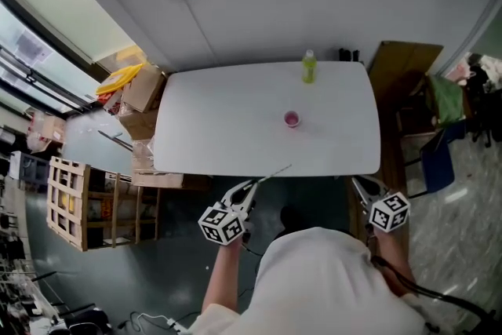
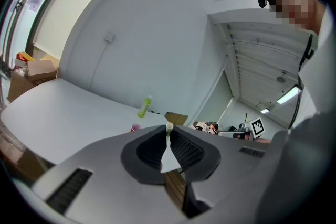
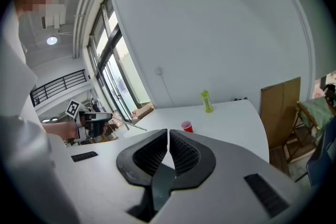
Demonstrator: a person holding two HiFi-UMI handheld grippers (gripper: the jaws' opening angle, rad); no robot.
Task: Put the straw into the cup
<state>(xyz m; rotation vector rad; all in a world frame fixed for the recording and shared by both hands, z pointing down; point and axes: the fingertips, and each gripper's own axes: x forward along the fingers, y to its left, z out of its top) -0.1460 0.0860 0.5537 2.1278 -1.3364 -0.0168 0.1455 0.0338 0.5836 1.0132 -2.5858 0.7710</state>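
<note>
At the near worktop edge: you stand with both grippers held low, short of the white worktop (image 1: 212, 121), neither one over it yet
Left gripper (image 1: 252, 183): its jaws are pinched on the straw (image 1: 274, 172); in the left gripper view the straw's pale end pokes up right where the two jaws meet
Straw: thin and pale, it sticks out ahead of your left gripper, its free end just reaching the worktop's near edge, well apart from the cup
Right gripper (image 1: 359, 186): jaws pressed together with nothing between them; the right gripper view shows their ribbed faces meeting on bare air
Cup (image 1: 292, 118): small, pinkish-red, upright and open-topped, alone near the middle of the worktop, no straw in it
Bottle (image 1: 309, 67): green, upright near the far edge, behind the cup and apart from it; no part of this job
Done so far: the straw is in your grip, so I judge the pick-up complete
Left to do: carry the straw forward over the cup, tip its free end down into the mouth, and let go; that is most of the task
Watch for: the cup looks light and nothing steadies it, so a skewed entry could well knock it over; your free right gripper could brace it
</note>
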